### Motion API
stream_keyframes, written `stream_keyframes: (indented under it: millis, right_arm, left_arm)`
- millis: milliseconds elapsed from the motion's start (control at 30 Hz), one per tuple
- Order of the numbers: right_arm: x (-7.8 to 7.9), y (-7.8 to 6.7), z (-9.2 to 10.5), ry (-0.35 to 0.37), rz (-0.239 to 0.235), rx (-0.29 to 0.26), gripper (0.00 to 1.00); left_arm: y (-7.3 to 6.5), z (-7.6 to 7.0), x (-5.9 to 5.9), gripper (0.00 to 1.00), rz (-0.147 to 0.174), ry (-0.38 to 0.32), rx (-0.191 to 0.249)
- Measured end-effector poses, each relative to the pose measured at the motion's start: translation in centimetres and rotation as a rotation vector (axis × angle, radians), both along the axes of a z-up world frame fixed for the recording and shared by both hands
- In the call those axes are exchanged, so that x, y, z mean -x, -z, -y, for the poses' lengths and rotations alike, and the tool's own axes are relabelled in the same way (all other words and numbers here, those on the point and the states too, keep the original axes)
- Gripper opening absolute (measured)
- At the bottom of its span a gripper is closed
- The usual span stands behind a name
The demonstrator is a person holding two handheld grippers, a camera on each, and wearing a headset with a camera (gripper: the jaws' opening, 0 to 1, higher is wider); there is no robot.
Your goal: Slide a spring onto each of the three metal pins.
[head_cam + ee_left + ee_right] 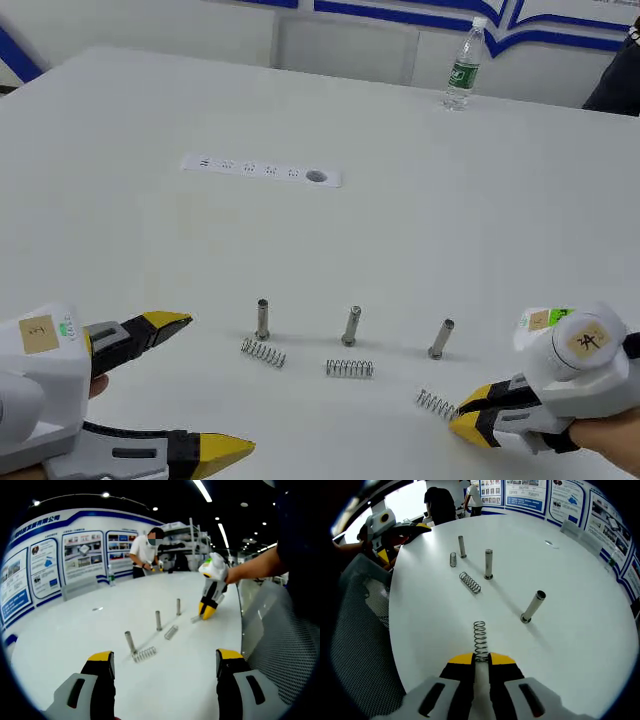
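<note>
Pinching a coiled wire spring (480, 636), the right tool (481, 659) shows yellow tips.

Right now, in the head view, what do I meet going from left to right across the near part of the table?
left gripper → left pin → middle pin → right pin → right gripper, shut on the right spring. Each spring overlaps a pin sideways, so none is ranked.

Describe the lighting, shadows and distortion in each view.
Head view: even, soft light, only faint shadows beside the pins on the white table. Left gripper view: fisheye bends the table edge; ceiling lights glare as bright strips. Right gripper view: pins cast longer soft shadows; the spring at the tips of the right gripper is sharp.
</note>
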State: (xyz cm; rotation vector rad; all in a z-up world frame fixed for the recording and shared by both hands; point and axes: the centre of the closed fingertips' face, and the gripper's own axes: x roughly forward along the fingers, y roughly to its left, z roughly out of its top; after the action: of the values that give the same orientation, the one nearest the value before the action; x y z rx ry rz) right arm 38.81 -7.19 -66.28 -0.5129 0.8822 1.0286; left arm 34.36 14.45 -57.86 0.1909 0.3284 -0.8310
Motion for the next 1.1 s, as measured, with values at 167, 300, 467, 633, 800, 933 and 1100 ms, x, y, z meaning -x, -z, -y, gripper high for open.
stream_keyframes:
  millis: [167, 300, 467, 633, 800, 933, 1100]
  right_arm:
    - [0.3, -0.6, -0.2, -0.003, 0.004, -0.002, 0.12]
    - [0.4, -1.1, -0.6, -0.007, 0.006, -0.014, 0.12]
    - [0.7, -1.6, -1.3, -0.029, 0.008, -0.018, 0.12]
    - [1.0, -2.0, -2.3, -0.06, 0.01, -0.027, 0.12]
    - [1.4, -2.4, -3.1, -0.088, 0.011, -0.033, 0.12]
    - [1.8, -2.7, -3.7, -0.114, 0.013, -0.035, 0.12]
    - [2.3, -3.1, -4.4, -0.149, 0.016, -0.041, 0.12]
  left_arm:
    - [0.0, 0.6, 0.1, 0.81, -0.003, 0.023, -0.001]
    - [0.2, 1.3, 0.3, 0.79, -0.005, 0.057, -0.008]
    - [0.4, 2.1, 0.5, 0.74, -0.011, 0.097, -0.017]
    - [0.4, 2.8, 0.4, 0.7, -0.012, 0.144, -0.03]
    - [0.3, 3.8, 0.1, 0.68, -0.01, 0.184, -0.042]
    - [0.1, 4.6, 0.0, 0.65, -0.009, 0.212, -0.044]
    - [0.0, 5.7, -0.1, 0.64, -0.007, 0.247, -0.052]
